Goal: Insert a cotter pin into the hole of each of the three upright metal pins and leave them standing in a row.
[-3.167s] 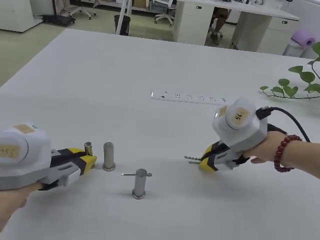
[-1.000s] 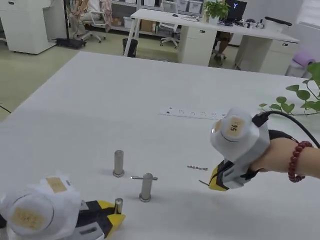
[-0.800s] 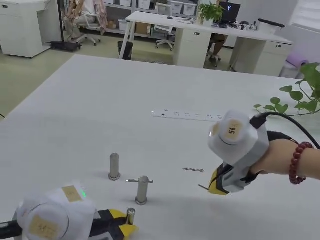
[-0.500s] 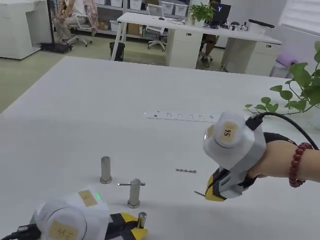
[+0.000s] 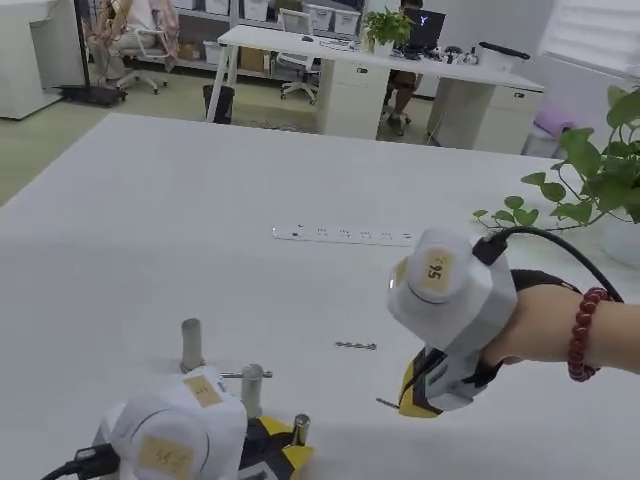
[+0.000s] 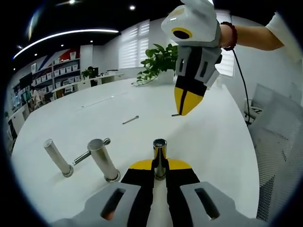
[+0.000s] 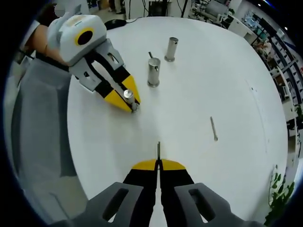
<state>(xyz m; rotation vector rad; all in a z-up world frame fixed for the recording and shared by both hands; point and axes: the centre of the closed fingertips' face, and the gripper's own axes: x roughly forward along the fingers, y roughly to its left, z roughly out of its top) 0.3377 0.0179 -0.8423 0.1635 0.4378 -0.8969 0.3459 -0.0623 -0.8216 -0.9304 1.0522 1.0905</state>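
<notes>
ready for the next insertion
the left hand-held gripper pinches a metal pin upright, likely to steady it; the right hand-held gripper pinches a cotter pin, tip aimed toward it. a fitted pin and a bare pin stand beside on the desk.

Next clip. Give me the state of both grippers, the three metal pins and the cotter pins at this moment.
left gripper: shut on held metal pin.
held metal pin: upright, no cotter pin in it.
right gripper: shut on held cotter pin.
held cotter pin: sticking forward from the jaws, not inserted.
middle metal pin: standing, inserted cotter pin through it.
far metal pin: standing, bare.
loose cotter pin: lying flat on the table.
</notes>
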